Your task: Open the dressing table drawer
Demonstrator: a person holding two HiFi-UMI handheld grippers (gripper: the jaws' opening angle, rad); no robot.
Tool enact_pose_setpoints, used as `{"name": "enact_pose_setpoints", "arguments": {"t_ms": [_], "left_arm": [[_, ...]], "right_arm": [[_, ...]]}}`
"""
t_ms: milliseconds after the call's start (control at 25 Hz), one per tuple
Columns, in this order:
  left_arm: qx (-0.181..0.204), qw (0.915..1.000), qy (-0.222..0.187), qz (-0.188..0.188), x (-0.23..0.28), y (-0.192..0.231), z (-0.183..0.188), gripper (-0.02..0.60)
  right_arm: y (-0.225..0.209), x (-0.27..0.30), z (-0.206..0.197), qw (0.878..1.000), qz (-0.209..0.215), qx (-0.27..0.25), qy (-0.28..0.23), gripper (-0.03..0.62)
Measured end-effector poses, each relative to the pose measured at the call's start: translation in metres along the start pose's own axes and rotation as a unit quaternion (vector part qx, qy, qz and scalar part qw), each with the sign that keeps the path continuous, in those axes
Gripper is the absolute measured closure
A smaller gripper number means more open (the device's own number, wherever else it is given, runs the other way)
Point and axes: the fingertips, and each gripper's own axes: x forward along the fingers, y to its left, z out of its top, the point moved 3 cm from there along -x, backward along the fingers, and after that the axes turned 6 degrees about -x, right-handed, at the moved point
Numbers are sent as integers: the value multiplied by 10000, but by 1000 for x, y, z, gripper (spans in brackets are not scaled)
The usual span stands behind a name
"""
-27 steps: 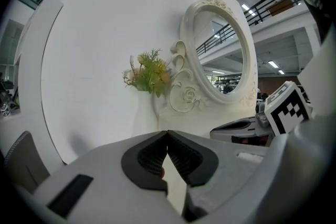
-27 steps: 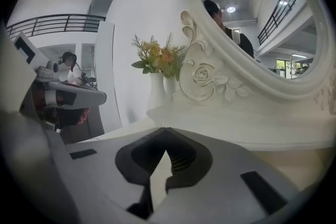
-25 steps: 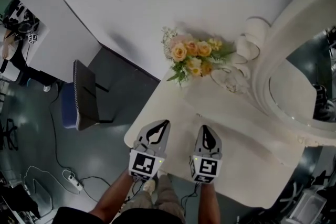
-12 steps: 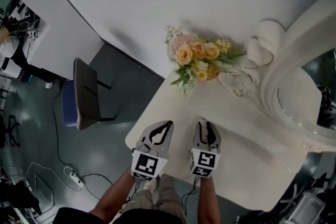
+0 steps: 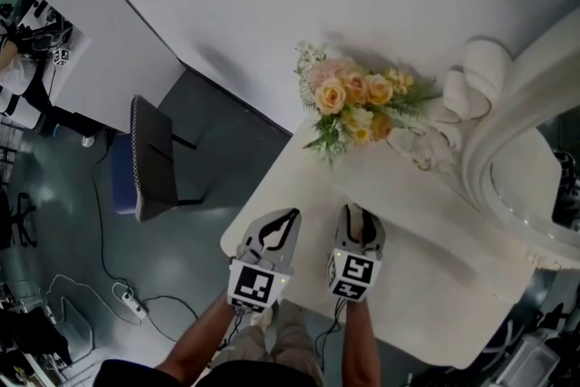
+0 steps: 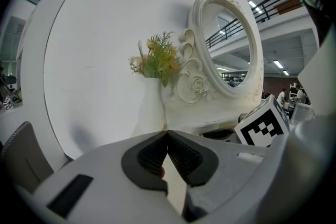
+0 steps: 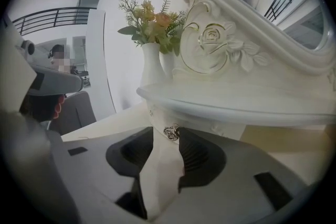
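The white dressing table (image 5: 281, 195) carries a raised drawer unit (image 5: 412, 227) below its mirror. In the right gripper view the drawer front (image 7: 207, 122) has a small silver rose-shaped knob (image 7: 171, 132). My right gripper (image 7: 167, 131) (image 5: 360, 215) is open, its jaws having just been opening. The knob stands at the tips, and the pads do not press on it. My left gripper (image 5: 279, 217) (image 6: 167, 135) hovers over the table's front left part, shut with nothing in it.
A white vase of peach and yellow flowers (image 5: 358, 104) stands at the back of the table, beside the ornate oval mirror (image 5: 494, 168). A dark chair (image 5: 149, 159) stands left of the table, and cables with a power strip (image 5: 127, 308) lie on the floor.
The right gripper's jaws were shut to a point and now stand spread apart. That gripper has sunk a little toward the table. The left gripper has stayed put.
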Motion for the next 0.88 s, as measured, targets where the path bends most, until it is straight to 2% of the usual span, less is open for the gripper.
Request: {"name": "enact_pose_setpoints", "arguments": {"t_ms": [280,880], "left_arm": [[-65,10000,21,29,-4,2,-4,580],[-98,9999,6,79,-10,-3,-8,580]], "right_arm": [[-6,1,-1,9994,-307,-143,-12,503],[0,-5,0,9993,-269,-245,-9,511]]}}
